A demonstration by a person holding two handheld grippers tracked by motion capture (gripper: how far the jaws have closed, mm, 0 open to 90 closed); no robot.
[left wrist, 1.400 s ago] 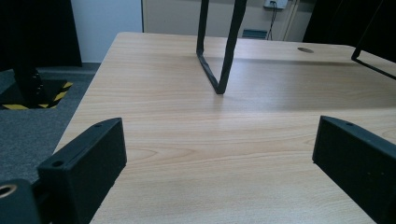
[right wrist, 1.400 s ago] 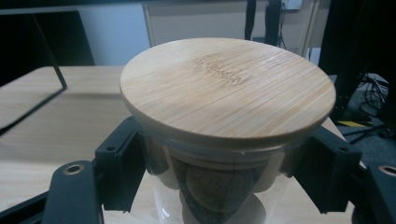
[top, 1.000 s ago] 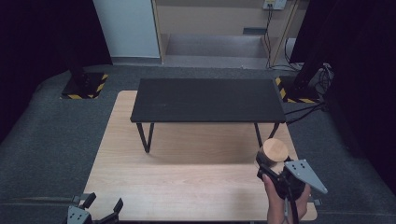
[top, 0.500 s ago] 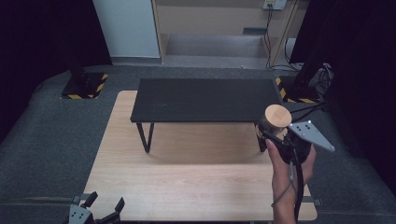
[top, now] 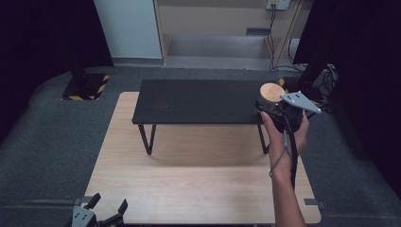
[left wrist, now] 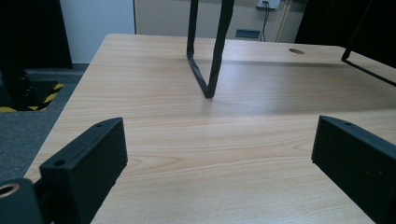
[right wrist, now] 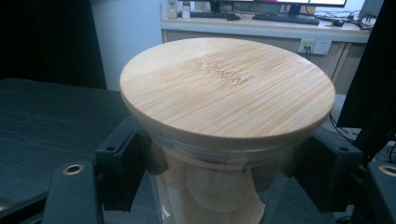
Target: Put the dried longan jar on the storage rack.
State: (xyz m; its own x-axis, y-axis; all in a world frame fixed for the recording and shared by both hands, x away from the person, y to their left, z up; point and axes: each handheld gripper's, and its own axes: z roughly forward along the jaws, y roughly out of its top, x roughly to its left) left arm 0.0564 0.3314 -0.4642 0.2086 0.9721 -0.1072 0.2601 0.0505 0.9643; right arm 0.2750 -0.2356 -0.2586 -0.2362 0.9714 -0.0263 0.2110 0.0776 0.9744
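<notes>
The right gripper (top: 275, 112) was clamped on a glass jar (right wrist: 219, 186) with a bamboo lid (top: 272, 91), holding it over the right end of the black bench (top: 198, 101). The left gripper (top: 97, 215), jaws spread wide and empty, hovered well in front of that bench, over the wooden board (left wrist: 243, 140).

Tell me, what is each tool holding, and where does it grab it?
The right tool grips a glass jar by its sides, just under the wooden lid. The left tool holds nothing.
</notes>
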